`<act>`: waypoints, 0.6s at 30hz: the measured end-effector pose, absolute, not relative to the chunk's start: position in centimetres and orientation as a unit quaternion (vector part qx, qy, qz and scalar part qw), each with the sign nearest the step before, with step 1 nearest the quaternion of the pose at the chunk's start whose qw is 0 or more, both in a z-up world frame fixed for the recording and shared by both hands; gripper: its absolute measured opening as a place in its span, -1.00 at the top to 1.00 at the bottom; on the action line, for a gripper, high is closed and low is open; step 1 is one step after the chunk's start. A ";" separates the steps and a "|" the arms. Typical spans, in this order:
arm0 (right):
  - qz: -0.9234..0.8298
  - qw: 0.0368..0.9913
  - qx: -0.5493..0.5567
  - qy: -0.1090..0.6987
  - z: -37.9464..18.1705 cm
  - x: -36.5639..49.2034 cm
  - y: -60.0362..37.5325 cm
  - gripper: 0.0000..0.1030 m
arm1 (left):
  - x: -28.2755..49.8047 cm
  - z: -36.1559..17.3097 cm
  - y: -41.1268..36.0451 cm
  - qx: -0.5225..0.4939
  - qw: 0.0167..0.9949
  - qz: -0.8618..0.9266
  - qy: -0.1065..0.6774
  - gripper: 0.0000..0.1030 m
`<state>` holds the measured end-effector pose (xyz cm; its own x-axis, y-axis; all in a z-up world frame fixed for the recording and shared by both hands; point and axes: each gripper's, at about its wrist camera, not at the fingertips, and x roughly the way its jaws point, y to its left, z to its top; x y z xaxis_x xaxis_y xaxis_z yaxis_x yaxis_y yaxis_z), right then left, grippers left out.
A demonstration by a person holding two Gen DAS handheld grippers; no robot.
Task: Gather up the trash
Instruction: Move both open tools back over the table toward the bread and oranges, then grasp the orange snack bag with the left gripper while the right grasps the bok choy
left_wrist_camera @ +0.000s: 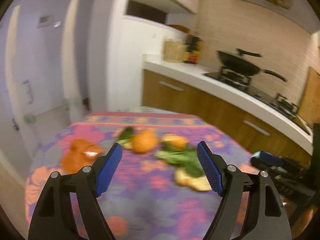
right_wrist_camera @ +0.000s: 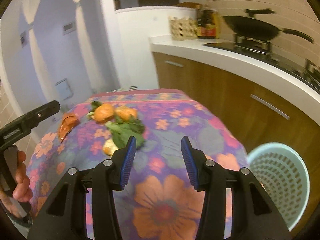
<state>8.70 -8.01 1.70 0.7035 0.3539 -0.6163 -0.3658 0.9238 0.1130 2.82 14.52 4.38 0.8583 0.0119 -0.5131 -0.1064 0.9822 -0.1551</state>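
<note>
Ahead of both tools, at about twelve o'clock on the flowered tablecloth (right_wrist_camera: pixel 172 132), lies the trash: orange peel (left_wrist_camera: pixel 144 143) with a second piece (left_wrist_camera: pixel 176 141) beside it, wilted green leaves (left_wrist_camera: pixel 180 157) touching them, a pale peel scrap (left_wrist_camera: pixel 192 180) nearer me, and a crumpled orange wrapper (left_wrist_camera: pixel 80 156) off at ten o'clock near the cloth's left edge. My left gripper (left_wrist_camera: pixel 160 171) hangs above the cloth with its jaws wide apart and nothing in them; my right gripper (right_wrist_camera: pixel 159 161) is likewise spread and empty. The pale blue perforated basket (right_wrist_camera: pixel 280 184) stands off the table at four o'clock from my right tool. I judge the best start is the loose leaves and pale scrap, pinching low so the limp greens do not slip. The cloth falls away at both sides, so I should lift, not drag. Room toward the basket looks open; the wooden cabinets (right_wrist_camera: pixel 230 92) stand close beyond at two o'clock.
</note>
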 end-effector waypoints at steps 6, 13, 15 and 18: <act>0.214 0.917 -0.020 0.336 0.2 11.6 -4.3 0.07 | 3.6 1.7 22.1 -0.107 0.945 0.109 0.288 -0.46; 0.228 0.907 -0.027 0.353 -2.0 14.5 -1.1 -0.04 | 6.4 -1.9 27.3 -0.165 0.913 0.088 0.363 -0.46; 0.228 0.906 -0.036 0.354 -2.2 14.7 -0.5 -0.05 | 7.3 -2.4 26.7 -0.134 0.914 0.093 0.371 -0.46; 0.233 0.902 -0.045 0.360 -2.4 14.8 -0.1 -0.16 | 8.7 -2.9 26.1 -0.094 0.914 0.110 0.379 -0.46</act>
